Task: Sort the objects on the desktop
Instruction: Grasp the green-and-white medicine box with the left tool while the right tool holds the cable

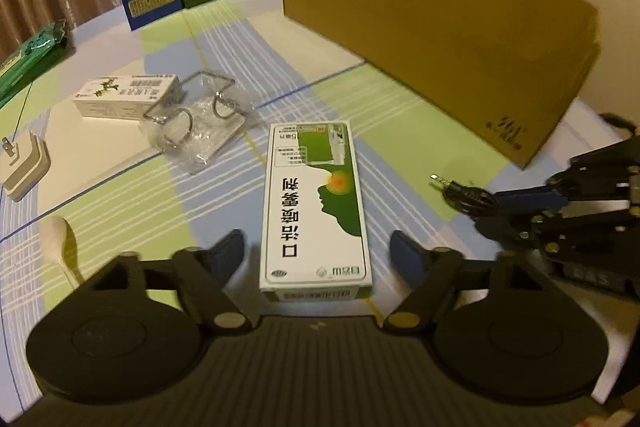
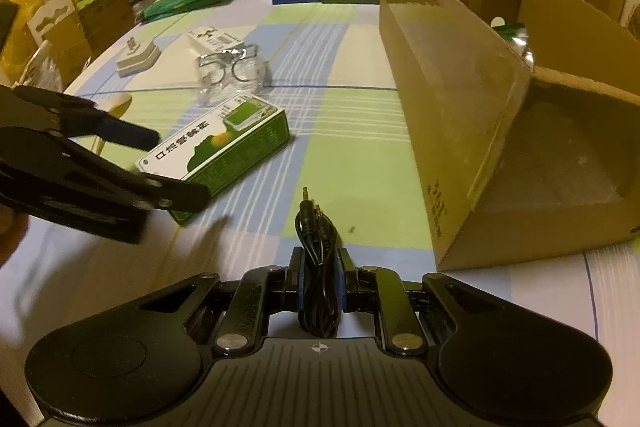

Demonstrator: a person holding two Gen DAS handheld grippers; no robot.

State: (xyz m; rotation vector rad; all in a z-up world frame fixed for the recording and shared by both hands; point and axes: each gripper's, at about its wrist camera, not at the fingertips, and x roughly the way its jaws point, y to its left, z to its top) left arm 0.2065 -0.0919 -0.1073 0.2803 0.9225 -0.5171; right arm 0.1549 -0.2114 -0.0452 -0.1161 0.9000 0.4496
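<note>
A green-and-white medicine carton (image 1: 316,203) lies flat on the bench, printed face up, between the open left tongs (image 1: 318,253), whose pads stand clear of its long sides. A coiled black audio cable (image 2: 318,251) with a jack plug at its free end is clamped in the closed right tongs (image 2: 319,279). Farther back lie a small white carton (image 1: 126,95), a clear bag of metal binder rings (image 1: 200,119) touching it, a white plug adapter (image 1: 24,163) and a wooden spoon (image 1: 60,247). An open cardboard box (image 2: 452,99) stands to the right.
</note>
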